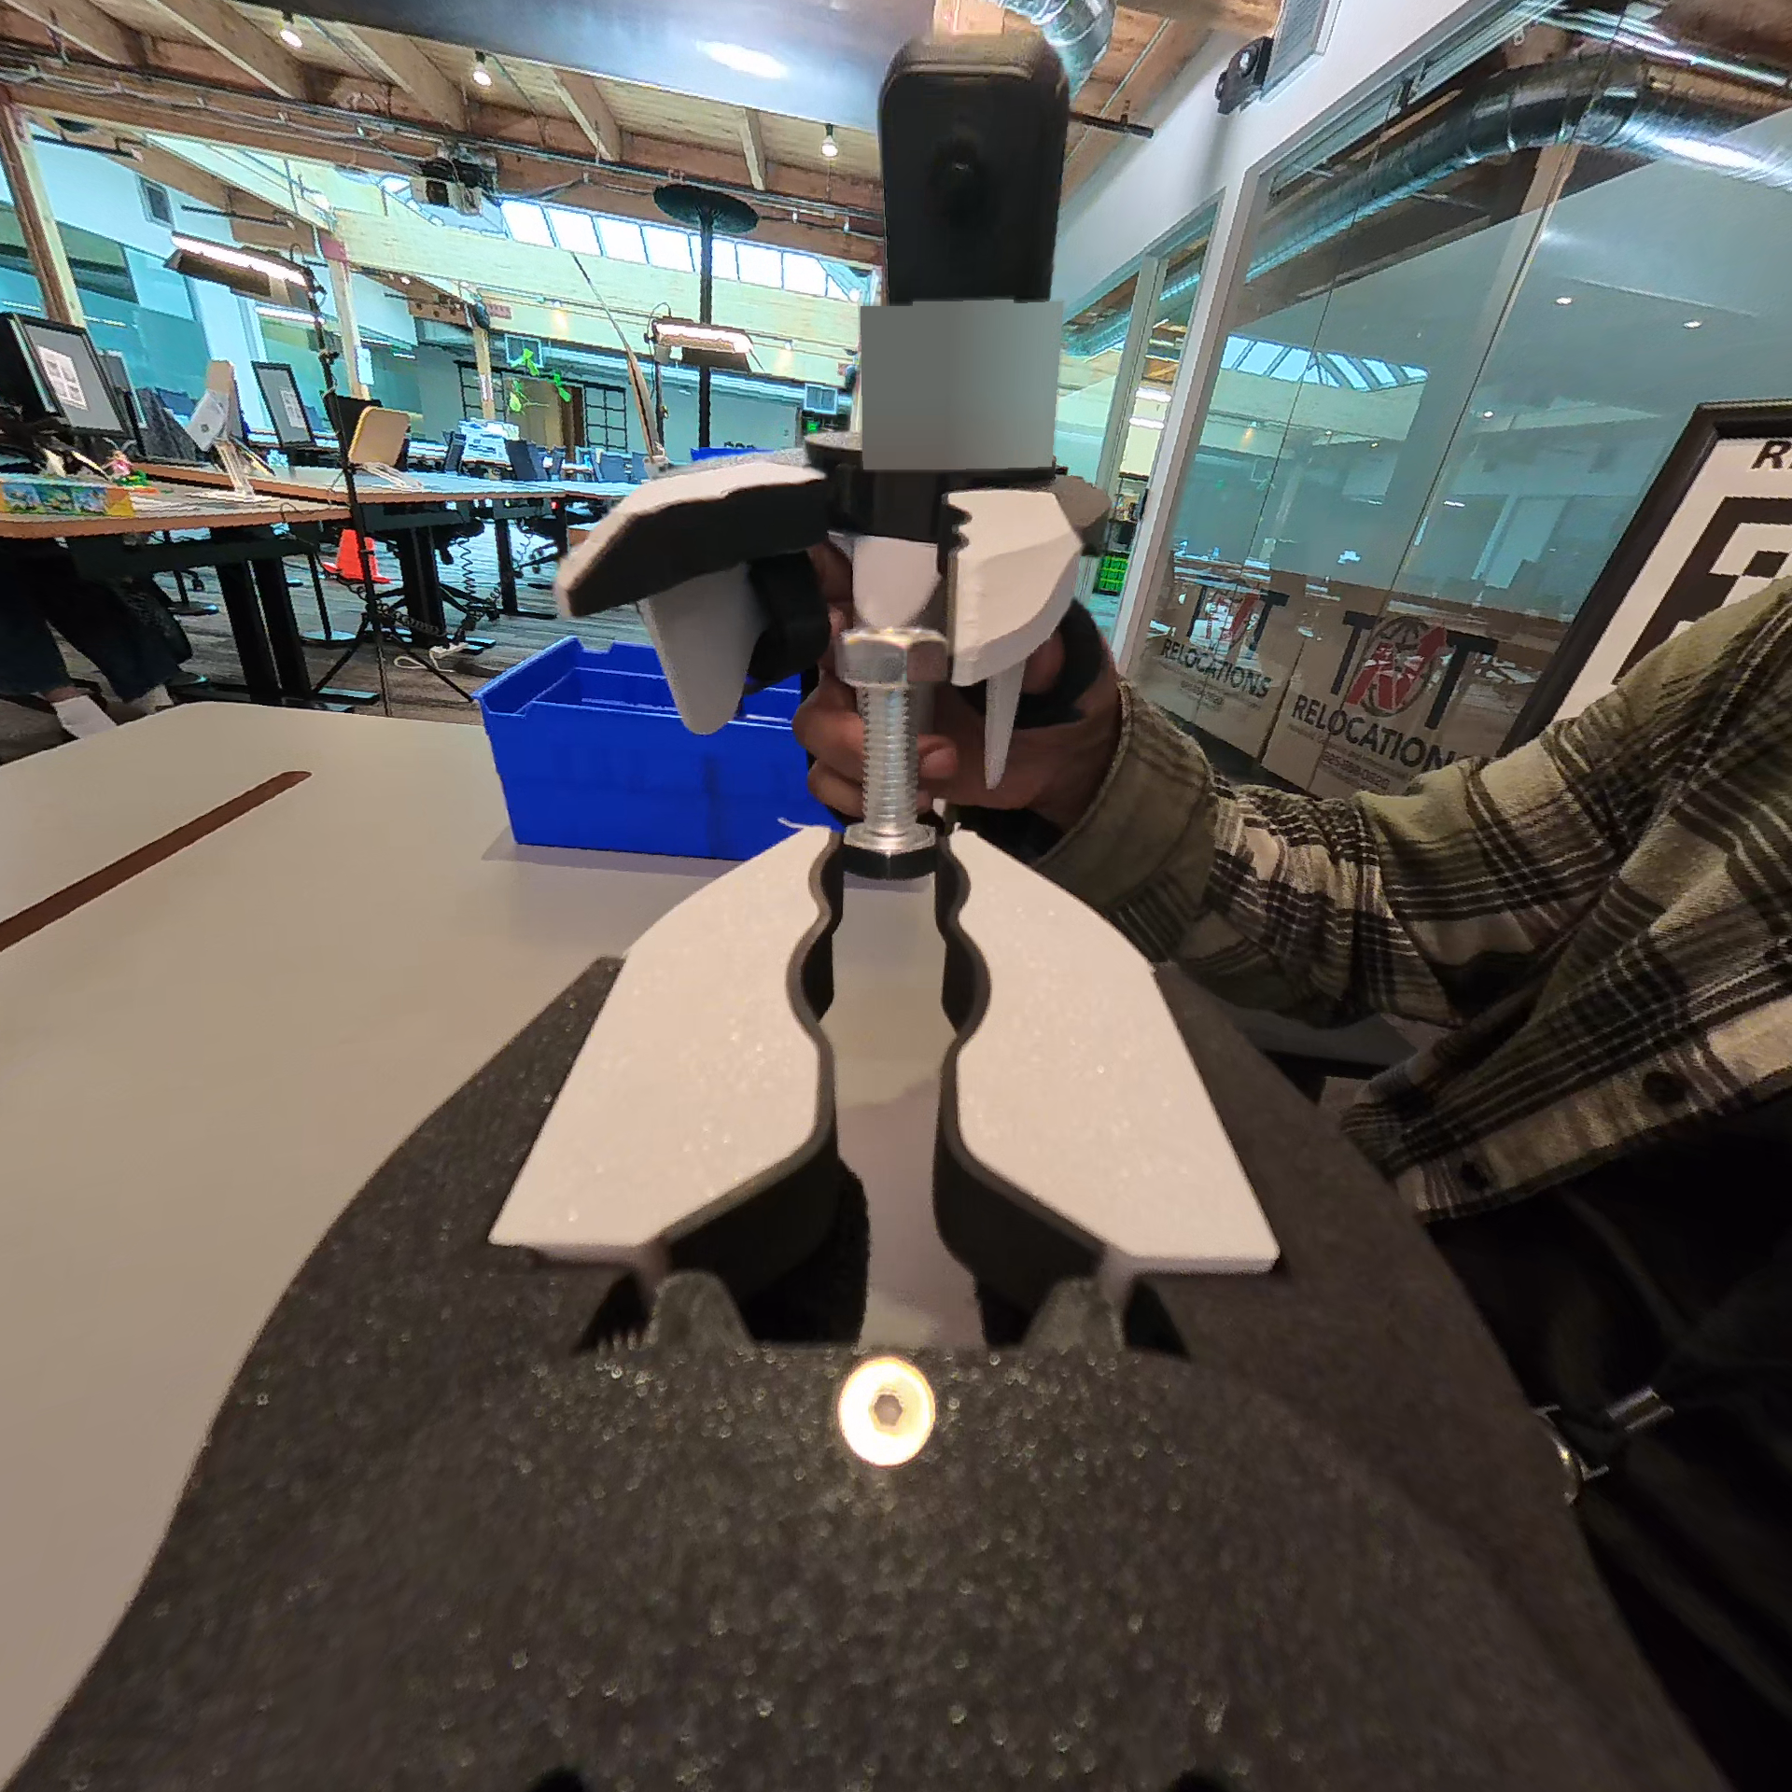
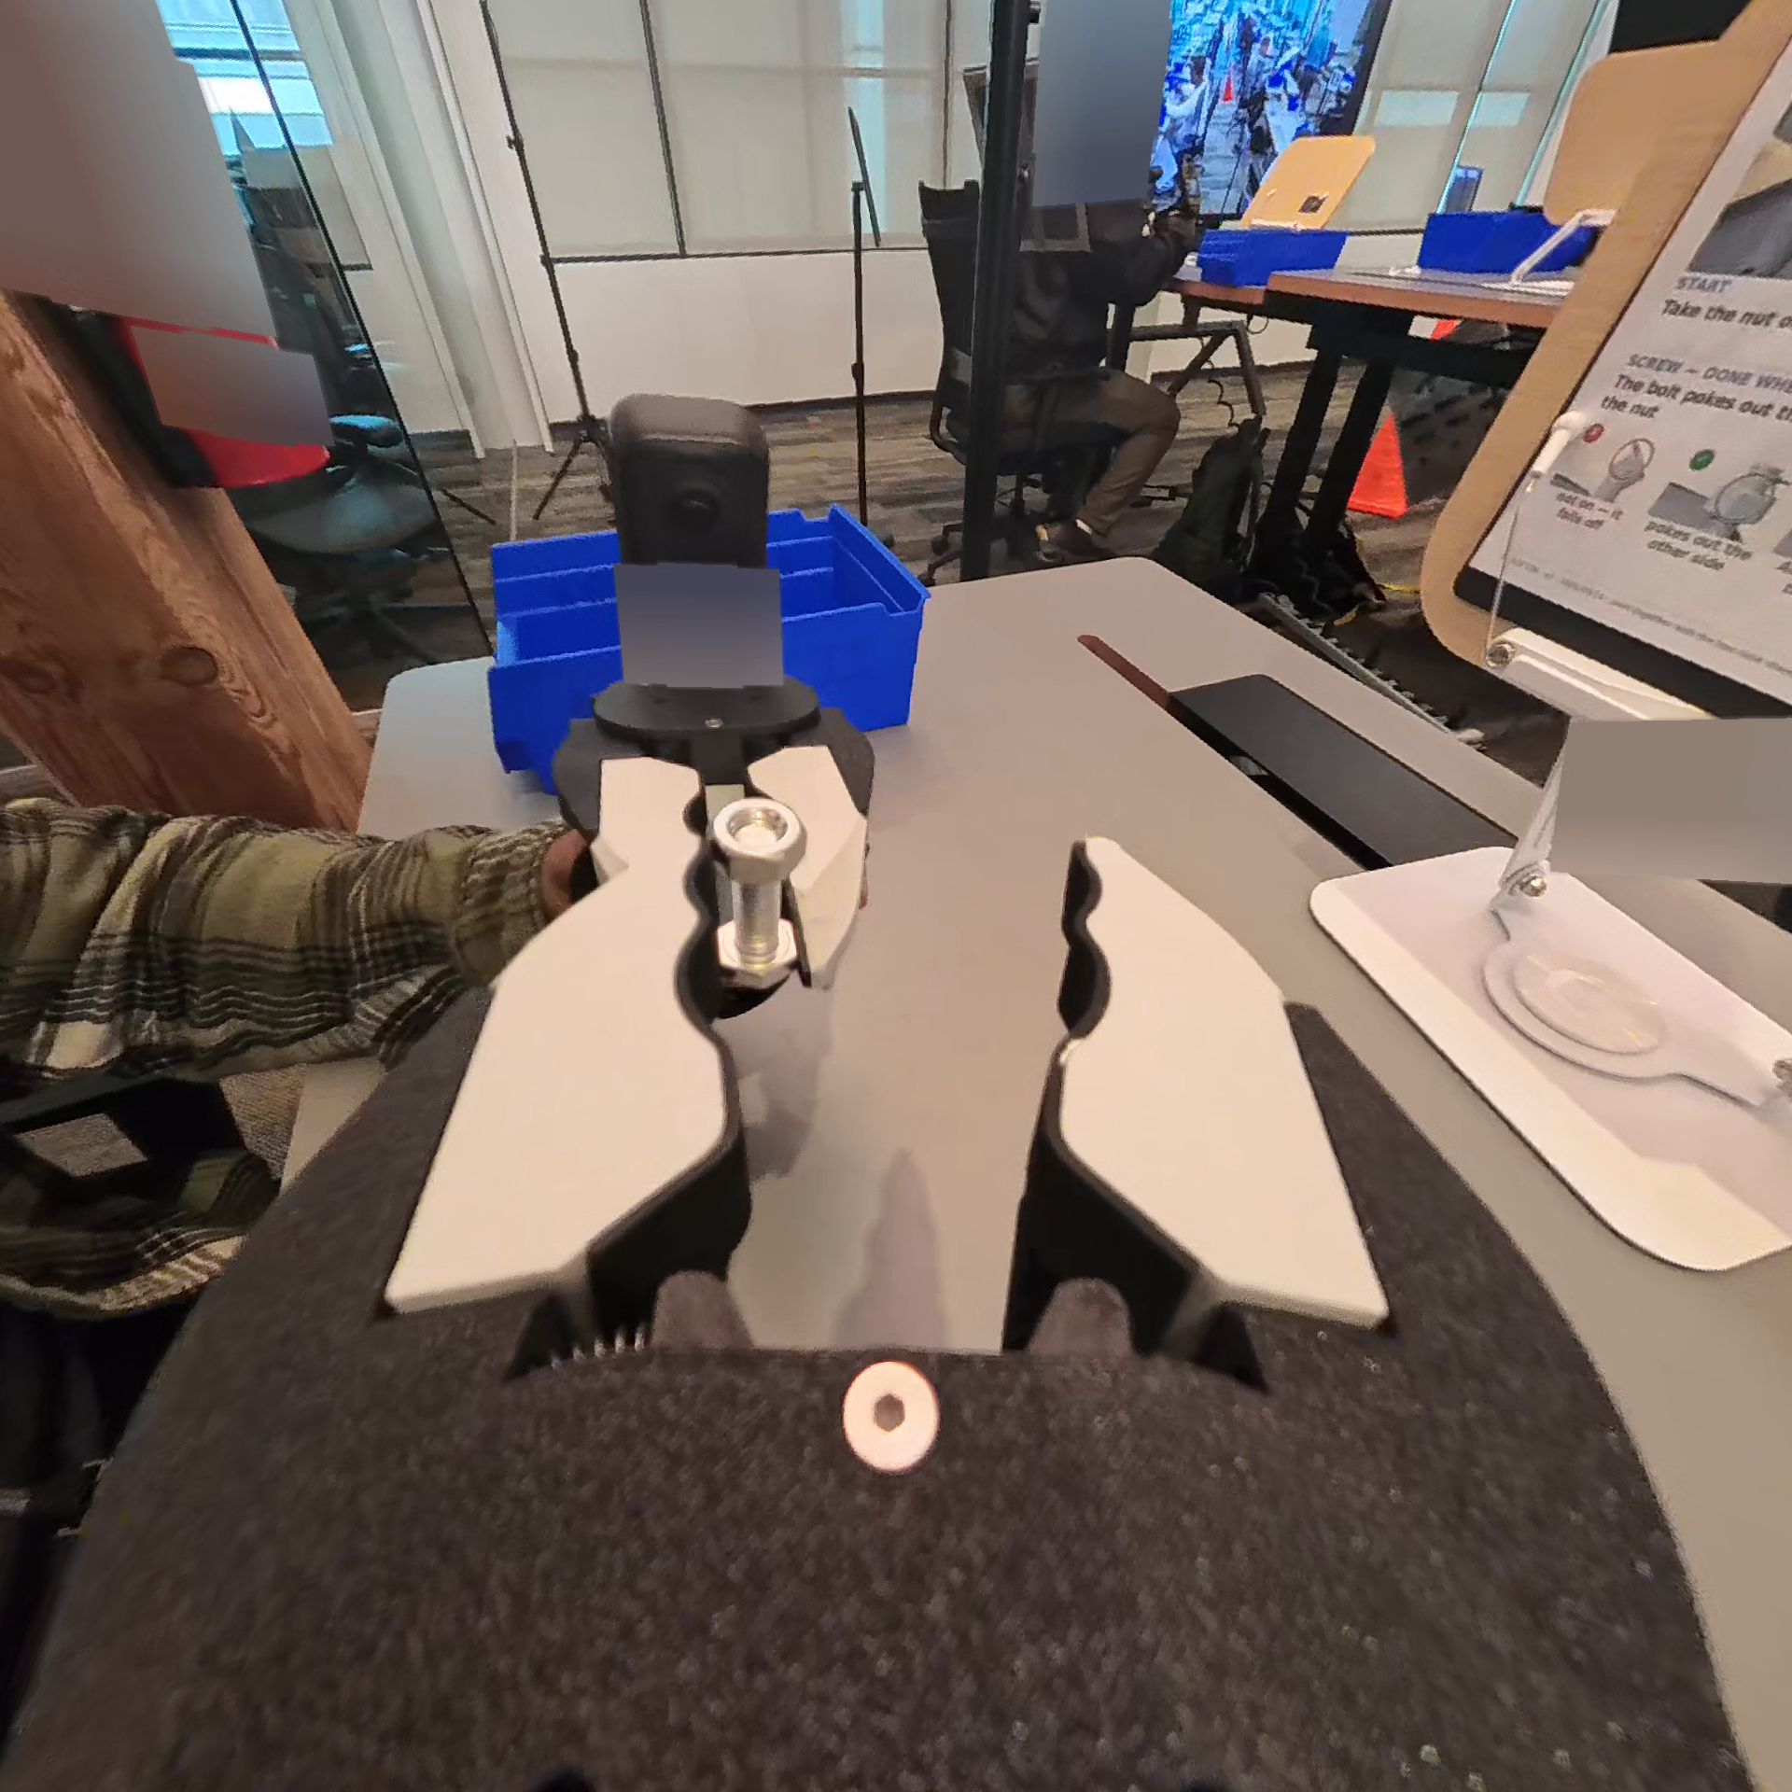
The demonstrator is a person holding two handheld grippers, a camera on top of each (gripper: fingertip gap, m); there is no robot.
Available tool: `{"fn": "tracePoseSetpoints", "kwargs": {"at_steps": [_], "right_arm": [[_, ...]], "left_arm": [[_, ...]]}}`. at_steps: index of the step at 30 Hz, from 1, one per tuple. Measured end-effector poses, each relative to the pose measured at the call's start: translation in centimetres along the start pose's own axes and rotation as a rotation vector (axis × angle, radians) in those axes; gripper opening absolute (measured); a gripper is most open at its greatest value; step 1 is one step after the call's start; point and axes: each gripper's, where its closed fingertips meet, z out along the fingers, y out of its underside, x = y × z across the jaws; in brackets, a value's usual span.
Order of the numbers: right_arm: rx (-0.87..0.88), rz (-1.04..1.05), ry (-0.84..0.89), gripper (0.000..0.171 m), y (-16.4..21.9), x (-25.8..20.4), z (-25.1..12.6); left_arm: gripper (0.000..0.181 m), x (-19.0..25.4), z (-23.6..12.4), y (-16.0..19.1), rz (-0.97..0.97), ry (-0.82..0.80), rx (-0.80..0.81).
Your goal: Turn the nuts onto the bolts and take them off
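Fingers of the left gripper (image 1: pixel 887 853) are clenching the nut (image 1: pixel 887 861), bolt (image 1: pixel 887 747) standing upright. Right gripper (image 2: pixel 878 931) is hovering spread, released, bolt head (image 2: pixel 757 842) lying left of its gap.

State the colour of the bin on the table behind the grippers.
The bin is bright blue, clearest in the right wrist view.

My left wrist camera looks close along its fingers toward my right gripper (image 1: pixel 931 621); my right wrist camera faces back. Both share the bolt (image 1: pixel 887 747) and blue bin (image 2: pixel 863 621) at the table's (image 1: pixel 242 970) far edge.
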Motion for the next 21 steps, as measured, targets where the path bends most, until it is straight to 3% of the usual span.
{"fn": "tracePoseSetpoints", "kwargs": {"at_steps": [8,15,21], "right_arm": [[-0.002,0.023,-0.045,0.063,-0.2,-1.4,0.2],[-0.06,0.052,-0.117,0.021,0.3,-2.5,0.9],[-0.079,-0.064,-0.267,0.019,0.2,-3.4,0.5]], "left_arm": [[0.018,-0.1,0.0,0.0,-0.004,-0.003,0.007],[0.018,-0.1,0.0,0.1,-0.008,-0.004,0.003],[0.018,0.3,0.1,0.0,-0.005,0.027,0.001]]}}
